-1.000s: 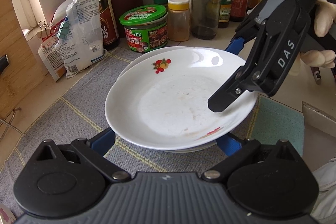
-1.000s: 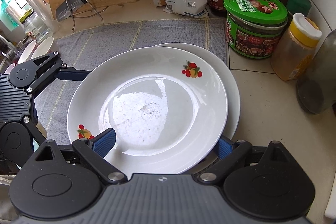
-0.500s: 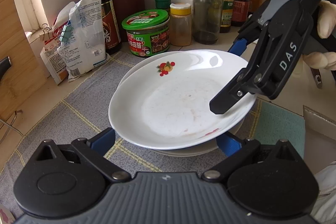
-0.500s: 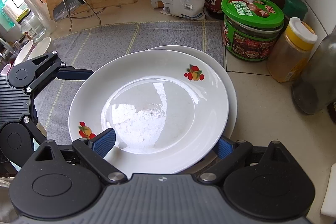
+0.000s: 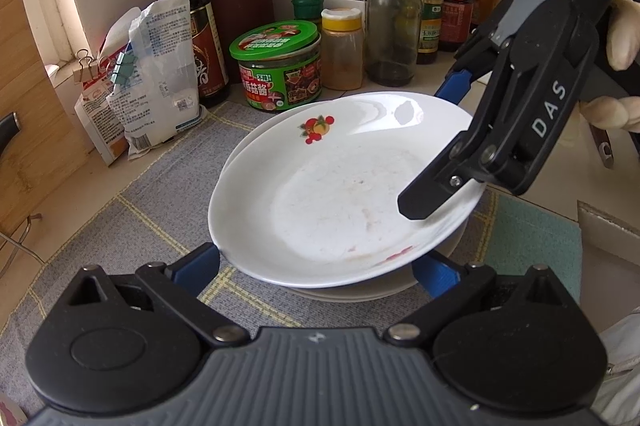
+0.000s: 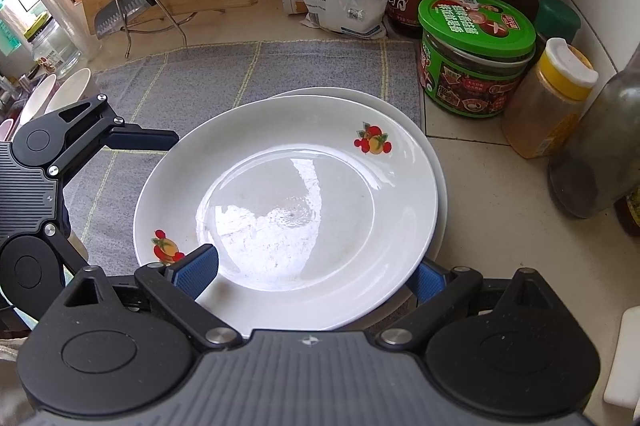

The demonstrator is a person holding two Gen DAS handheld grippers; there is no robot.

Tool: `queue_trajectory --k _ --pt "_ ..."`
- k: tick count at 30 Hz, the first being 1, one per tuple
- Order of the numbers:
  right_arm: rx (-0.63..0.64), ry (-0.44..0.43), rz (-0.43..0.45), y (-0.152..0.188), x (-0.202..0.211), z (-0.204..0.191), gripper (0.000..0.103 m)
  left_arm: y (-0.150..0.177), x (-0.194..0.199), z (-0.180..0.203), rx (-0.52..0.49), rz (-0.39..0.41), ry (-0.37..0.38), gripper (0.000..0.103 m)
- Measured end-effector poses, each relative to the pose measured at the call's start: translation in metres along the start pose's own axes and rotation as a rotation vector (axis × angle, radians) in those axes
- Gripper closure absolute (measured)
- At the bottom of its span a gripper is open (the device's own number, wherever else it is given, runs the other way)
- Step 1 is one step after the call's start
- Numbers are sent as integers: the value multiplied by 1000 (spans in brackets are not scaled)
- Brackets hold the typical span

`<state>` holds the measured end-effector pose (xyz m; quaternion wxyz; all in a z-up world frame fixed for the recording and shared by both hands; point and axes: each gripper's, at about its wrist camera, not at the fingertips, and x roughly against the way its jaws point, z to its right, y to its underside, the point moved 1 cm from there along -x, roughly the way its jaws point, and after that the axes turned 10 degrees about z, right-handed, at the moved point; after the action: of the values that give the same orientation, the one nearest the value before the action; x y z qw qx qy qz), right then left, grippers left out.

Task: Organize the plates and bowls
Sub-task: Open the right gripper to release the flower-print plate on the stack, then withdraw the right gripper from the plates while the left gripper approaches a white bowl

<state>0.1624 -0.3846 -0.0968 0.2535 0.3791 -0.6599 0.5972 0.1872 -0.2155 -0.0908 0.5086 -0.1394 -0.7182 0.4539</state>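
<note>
Right gripper (image 6: 312, 272) spread wide, straddling near rim of top plate (image 6: 288, 202). Left gripper (image 5: 316, 266) likewise spread at opposite rim. Top plate tilted over lower plate (image 6: 434, 154), on grey mat (image 6: 240, 74), beside green-lidded jar (image 6: 476, 54).

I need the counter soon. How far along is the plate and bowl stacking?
Done: one plate already lies on the grey mat. In hand: the top plate hangs just above it, the right gripper and the left gripper wide open around its rim, so it isn't seated yet. Left: the bowls at the mat's far edge look untouched.
</note>
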Motion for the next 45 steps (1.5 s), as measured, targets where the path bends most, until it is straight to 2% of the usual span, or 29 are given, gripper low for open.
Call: queue_trajectory --k 8,15,19,23,30,34,38,45 --pt "-9 47 -21 1 -1 0 3 1 -1 3 -1 -8 30 1" --pt "-2 83 -22 6 1 1 3 3 -3 3 14 -10 27 1" --pt "7 102 -5 9 5 0 3 6 0 6 11 -14 28 1" --pt "46 101 57 8 18 -6 1 5 8 3 44 19 5 1" --pt "161 147 226 9 41 -27 0 1 31 -6 112 95 -99 1" --pt "241 171 306 5 46 -41 0 4 51 -8 156 132 -197 1" --pt "286 123 351 0 44 -55 0 14 75 -8 206 156 -296 1" --pt "357 1 353 -7 24 -84 0 38 110 -10 316 115 -451 1"
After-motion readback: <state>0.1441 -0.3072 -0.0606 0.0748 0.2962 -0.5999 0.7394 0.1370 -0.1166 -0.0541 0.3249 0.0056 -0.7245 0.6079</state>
